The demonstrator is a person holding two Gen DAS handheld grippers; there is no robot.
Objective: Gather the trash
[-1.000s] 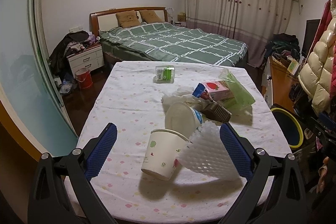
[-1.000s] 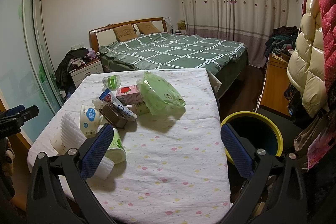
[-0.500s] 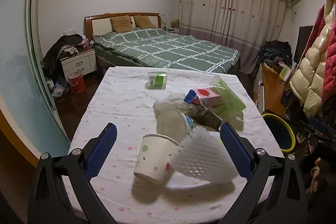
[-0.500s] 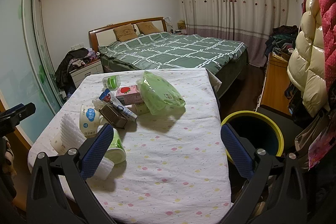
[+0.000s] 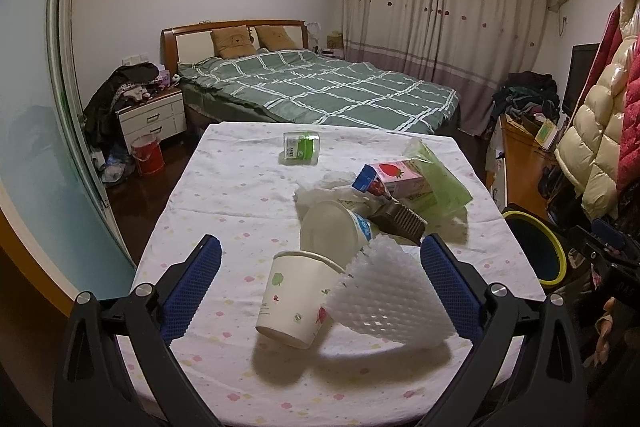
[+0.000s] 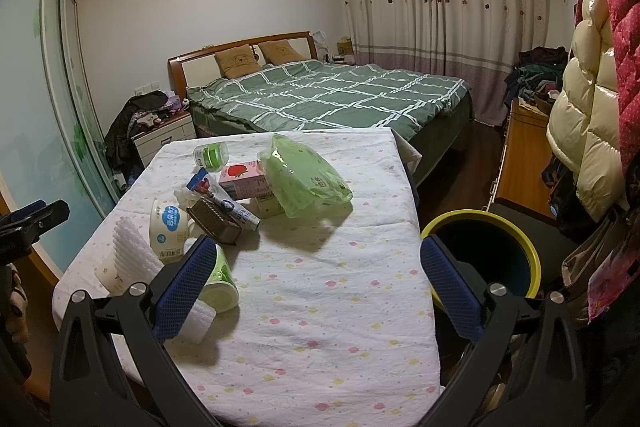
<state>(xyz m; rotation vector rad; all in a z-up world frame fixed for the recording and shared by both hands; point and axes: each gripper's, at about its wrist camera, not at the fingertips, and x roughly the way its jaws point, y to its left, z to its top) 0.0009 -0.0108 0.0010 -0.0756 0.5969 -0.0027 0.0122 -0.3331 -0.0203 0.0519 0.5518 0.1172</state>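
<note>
Trash lies in a heap on the cloth-covered table (image 5: 224, 195). Nearest my open left gripper (image 5: 318, 267) are a paper cup (image 5: 294, 301) on its side and a white foam net sleeve (image 5: 384, 291), both between its fingers but untouched. Behind them lie a white tub (image 5: 334, 231), a brown ridged tray (image 5: 400, 219), a pink strawberry carton (image 5: 402, 175), a green plastic bag (image 5: 438, 173) and a small green-labelled jar (image 5: 301, 147). My right gripper (image 6: 316, 273) is open above the table's near right part (image 6: 320, 307), with nothing between its fingers. The yellow-rimmed bin (image 6: 484, 255) stands on the floor right of the table.
A bed with a green checked cover (image 5: 320, 91) lies beyond the table. A nightstand (image 5: 154, 119) and a red bucket (image 5: 148, 155) stand at the left. Hanging puffy coats (image 6: 588, 107) and a wooden desk (image 6: 524, 151) crowd the right side. A glass sliding door (image 5: 36, 147) runs along the left.
The left gripper has pulled back and up a little, so the trash heap looks smaller and lower. The right gripper has hardly moved. Both stay open.
</note>
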